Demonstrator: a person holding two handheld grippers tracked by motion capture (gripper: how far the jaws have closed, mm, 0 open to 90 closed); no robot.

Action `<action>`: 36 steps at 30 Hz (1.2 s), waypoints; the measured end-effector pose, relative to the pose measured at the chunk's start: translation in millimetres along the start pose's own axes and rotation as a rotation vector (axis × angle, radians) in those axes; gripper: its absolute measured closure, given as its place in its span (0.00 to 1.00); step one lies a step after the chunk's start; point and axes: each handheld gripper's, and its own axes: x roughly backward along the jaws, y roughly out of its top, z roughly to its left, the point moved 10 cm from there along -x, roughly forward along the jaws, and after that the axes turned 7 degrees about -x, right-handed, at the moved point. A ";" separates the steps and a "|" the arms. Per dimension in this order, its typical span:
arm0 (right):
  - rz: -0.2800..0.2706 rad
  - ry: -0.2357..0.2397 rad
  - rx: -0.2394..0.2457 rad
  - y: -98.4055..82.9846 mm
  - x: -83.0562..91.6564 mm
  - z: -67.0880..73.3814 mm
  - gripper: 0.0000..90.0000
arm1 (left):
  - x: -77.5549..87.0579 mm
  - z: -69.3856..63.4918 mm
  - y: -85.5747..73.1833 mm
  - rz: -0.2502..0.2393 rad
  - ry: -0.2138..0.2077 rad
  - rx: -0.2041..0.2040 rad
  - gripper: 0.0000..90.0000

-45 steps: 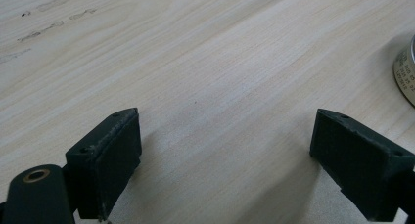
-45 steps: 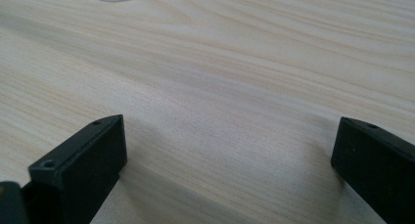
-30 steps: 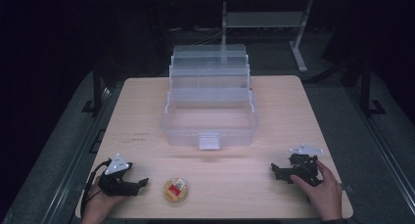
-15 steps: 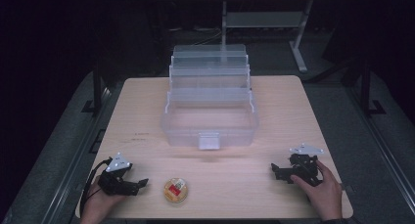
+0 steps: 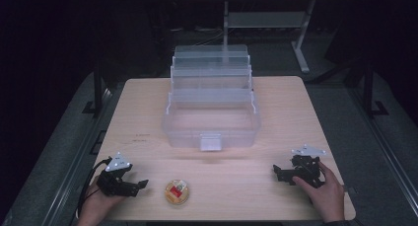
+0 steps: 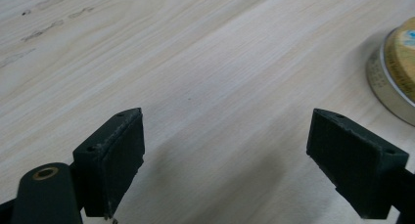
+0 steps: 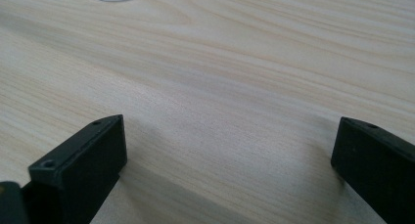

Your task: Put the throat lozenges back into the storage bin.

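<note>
- Resting my left gripper (image 5: 140,184) near-left on the table (image 5: 296,112), jaws spread wide, empty.
- Round tin (image 5: 177,192) just right of it.
- Right gripper (image 5: 277,170) near-right, jaws wide, empty.
- Clear tiered box (image 5: 211,105) open, centre-far.

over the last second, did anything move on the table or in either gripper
Nothing visibly changed. The left gripper and right gripper rest open and empty on the table, the round tin lies beside the left one, and the clear tiered box stands open.
</note>
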 end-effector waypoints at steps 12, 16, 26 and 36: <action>0.000 0.000 0.000 0.0 0.0 0.0 0.00 | 0.8 -7.4 5.9 0.016 -0.026 -0.006 0.15; 0.000 0.000 0.000 0.0 0.0 0.0 0.00 | 1.5 -9.6 8.0 0.020 -0.033 -0.013 0.15; 0.000 0.000 0.000 0.0 0.0 0.0 0.00 | 4.3 -16.2 14.5 0.014 -0.047 -0.028 0.16; 0.000 0.000 0.000 0.0 0.0 0.0 0.00 | 5.0 -21.6 18.5 0.016 -0.056 -0.041 0.16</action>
